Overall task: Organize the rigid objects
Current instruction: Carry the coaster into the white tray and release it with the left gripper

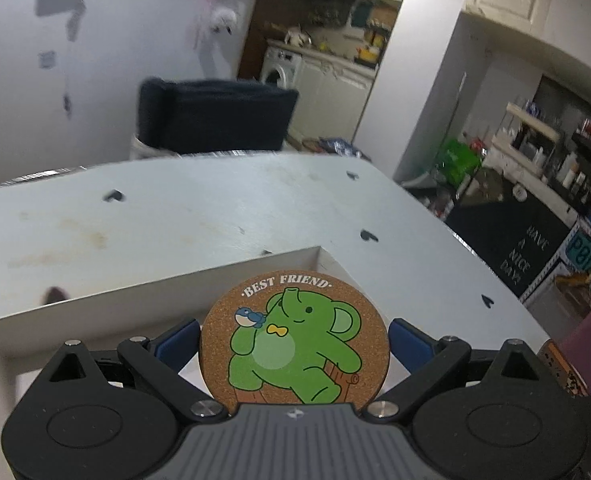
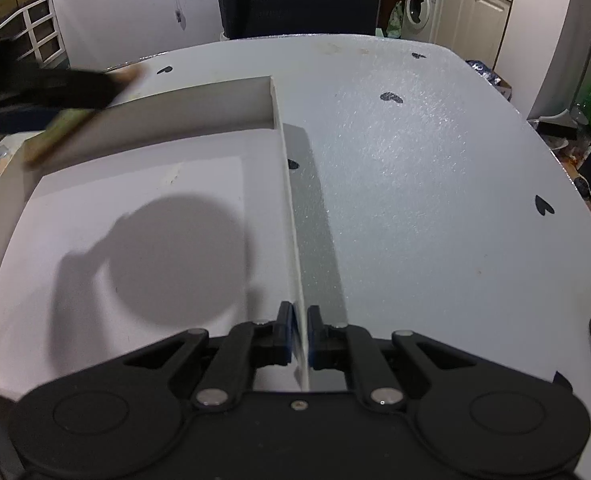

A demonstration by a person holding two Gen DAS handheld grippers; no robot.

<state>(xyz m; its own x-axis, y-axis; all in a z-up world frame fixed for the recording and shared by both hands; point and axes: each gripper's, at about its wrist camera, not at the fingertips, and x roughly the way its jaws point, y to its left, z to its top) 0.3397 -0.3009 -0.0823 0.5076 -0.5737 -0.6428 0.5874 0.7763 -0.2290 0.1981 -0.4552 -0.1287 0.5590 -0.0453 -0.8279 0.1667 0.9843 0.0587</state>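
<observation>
The left gripper (image 1: pixel 294 336) has its fingers closed on the rim of a round cork coaster (image 1: pixel 294 338), held flat above the white box (image 2: pixel 143 184), whose floor is bare apart from the coaster's round shadow at 9 o'clock in the right wrist view. The right gripper (image 2: pixel 300 336) pinches the box's right wall at 6 o'clock, steadying it on the counter (image 2: pixel 415 184). Judging by this, sorting has barely begun: nothing visible is boxed.
</observation>
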